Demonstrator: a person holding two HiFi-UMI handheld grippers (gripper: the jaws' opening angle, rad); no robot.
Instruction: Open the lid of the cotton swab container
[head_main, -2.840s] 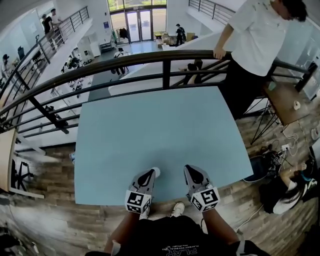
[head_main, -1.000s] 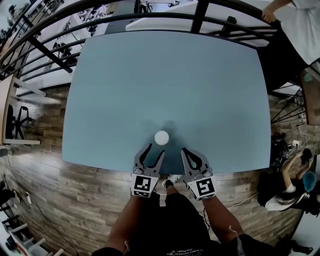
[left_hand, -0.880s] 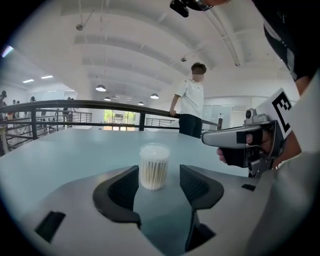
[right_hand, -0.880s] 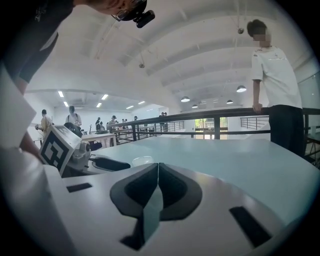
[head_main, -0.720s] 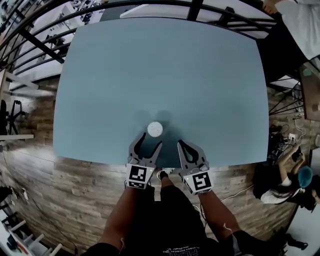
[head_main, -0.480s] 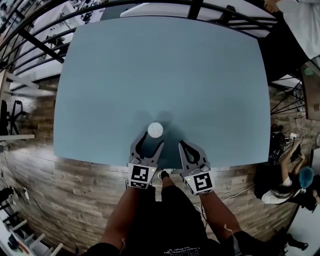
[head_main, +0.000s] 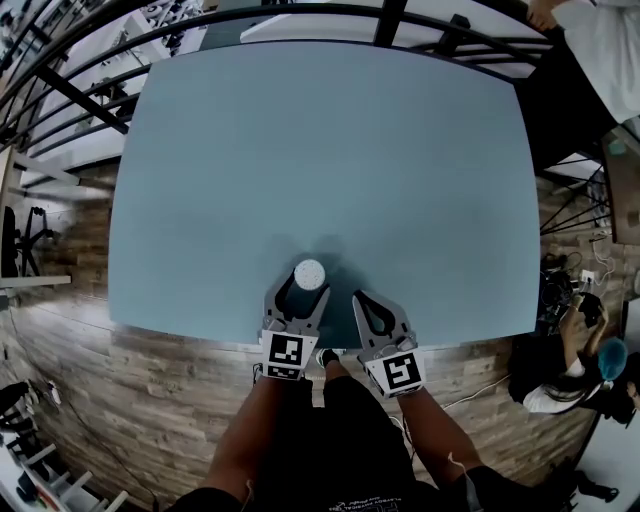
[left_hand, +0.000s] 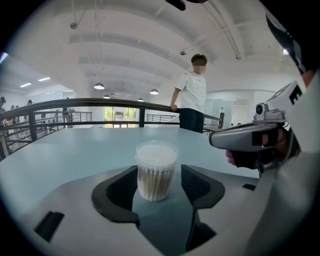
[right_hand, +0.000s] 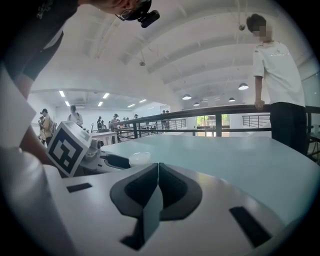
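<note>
Pale blue tabletop (head_main: 330, 160), near edge: lidded cotton swab container (left_hand: 156, 170) stands upright between the left tool's (head_main: 300, 292) just-widened jaws, untouched. Right tool (right_hand: 158, 172) closed, empty. Advisably, clamp the body squarely below the lid.

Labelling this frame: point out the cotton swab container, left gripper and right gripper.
cotton swab container (left_hand: 156, 176), left gripper view, clear side wall.
left gripper (head_main: 299, 292), head view, between fingertips.
right gripper (head_main: 357, 297), head view, closed fingertips.
</note>
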